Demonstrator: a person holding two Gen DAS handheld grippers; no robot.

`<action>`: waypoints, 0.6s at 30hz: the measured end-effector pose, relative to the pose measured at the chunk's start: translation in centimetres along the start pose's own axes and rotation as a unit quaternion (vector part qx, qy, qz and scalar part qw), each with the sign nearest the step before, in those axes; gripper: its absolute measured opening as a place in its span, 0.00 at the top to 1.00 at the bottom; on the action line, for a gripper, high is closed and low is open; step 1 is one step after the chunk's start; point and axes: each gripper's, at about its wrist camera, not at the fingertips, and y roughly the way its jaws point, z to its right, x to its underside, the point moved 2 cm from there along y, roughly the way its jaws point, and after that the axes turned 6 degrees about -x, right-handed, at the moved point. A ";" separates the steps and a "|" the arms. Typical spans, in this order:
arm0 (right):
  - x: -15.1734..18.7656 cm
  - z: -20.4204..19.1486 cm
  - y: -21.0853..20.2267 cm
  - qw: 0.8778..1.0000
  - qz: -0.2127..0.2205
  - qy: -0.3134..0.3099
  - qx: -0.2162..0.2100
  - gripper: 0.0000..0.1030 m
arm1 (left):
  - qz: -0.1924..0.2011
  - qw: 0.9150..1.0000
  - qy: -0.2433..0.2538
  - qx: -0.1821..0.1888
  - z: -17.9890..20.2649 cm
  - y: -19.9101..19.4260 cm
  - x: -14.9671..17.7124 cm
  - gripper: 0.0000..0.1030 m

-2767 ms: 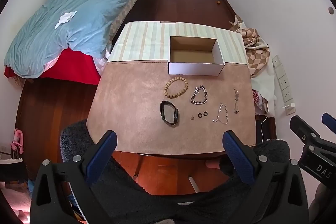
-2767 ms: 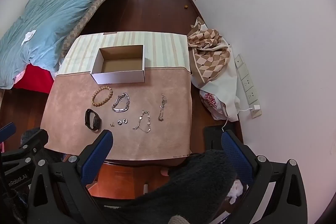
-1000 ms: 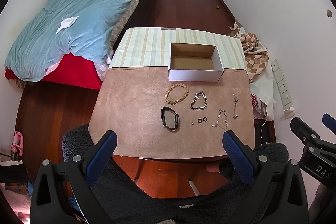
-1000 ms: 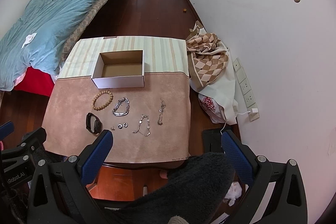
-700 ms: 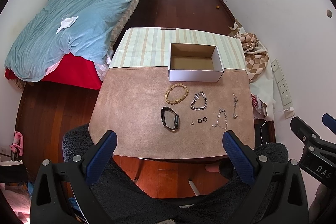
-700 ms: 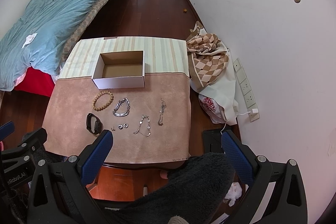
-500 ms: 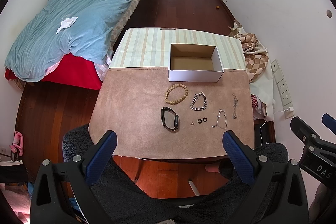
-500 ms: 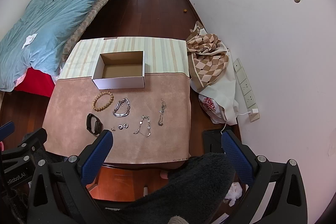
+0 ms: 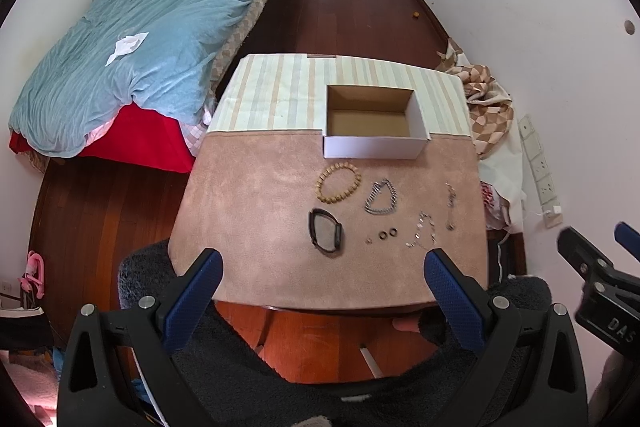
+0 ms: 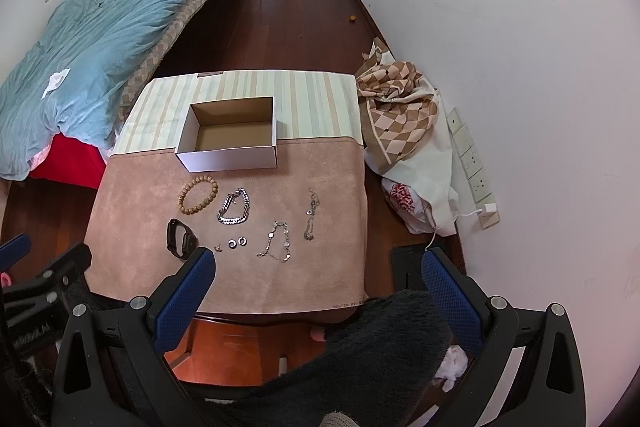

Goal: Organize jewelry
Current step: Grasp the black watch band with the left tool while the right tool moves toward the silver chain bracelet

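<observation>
An empty white cardboard box (image 9: 374, 147) (image 10: 228, 159) stands on the table behind the jewelry. In front of it lie a wooden bead bracelet (image 9: 338, 178) (image 10: 197, 195), a silver chain bracelet (image 9: 380, 197) (image 10: 235, 207), a black band (image 9: 325, 235) (image 10: 181, 239), two small rings (image 9: 387, 235) (image 10: 237, 243), a tiny stud (image 9: 369, 240) and two thin chains (image 9: 424, 231) (image 10: 310, 215). My left gripper (image 9: 323, 291) and right gripper (image 10: 318, 287) hover high above the table's near edge, both open with nothing between the fingers.
The table (image 9: 256, 219) wears a pink-brown cloth in front and a striped cloth (image 9: 276, 95) behind. A bed with a blue duvet (image 9: 132, 55) stands left. A checked cloth and bags (image 10: 404, 115) lie on the floor at right. Dark fuzzy fabric (image 10: 380, 343) lies below me.
Both views pulled back and rose slightly since 2.8 s ago, so the table looks smaller. In the last second nothing has visibly moved.
</observation>
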 end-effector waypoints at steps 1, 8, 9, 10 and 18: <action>-0.2 0.2 0.5 1.000 -0.002 0.005 -0.001 0.00 | 0.000 1.000 -0.002 -0.005 -0.1 0.6 -0.3 0.00; -0.3 1.3 5.8 0.999 -0.027 0.031 0.006 0.00 | -0.012 0.998 -0.017 -0.055 -1.7 6.1 -2.4 0.00; -0.2 1.5 6.7 0.999 -0.032 0.034 0.008 0.00 | -0.018 0.998 -0.016 -0.058 -1.8 7.0 -2.5 0.00; -0.2 1.7 7.7 0.998 -0.038 0.039 0.009 0.00 | -0.028 0.998 -0.015 -0.060 -2.0 8.1 -2.5 0.00; 0.9 2.7 15.2 0.994 -0.085 0.069 0.012 0.00 | -0.107 0.992 -0.002 -0.063 -1.6 16.7 -1.0 0.00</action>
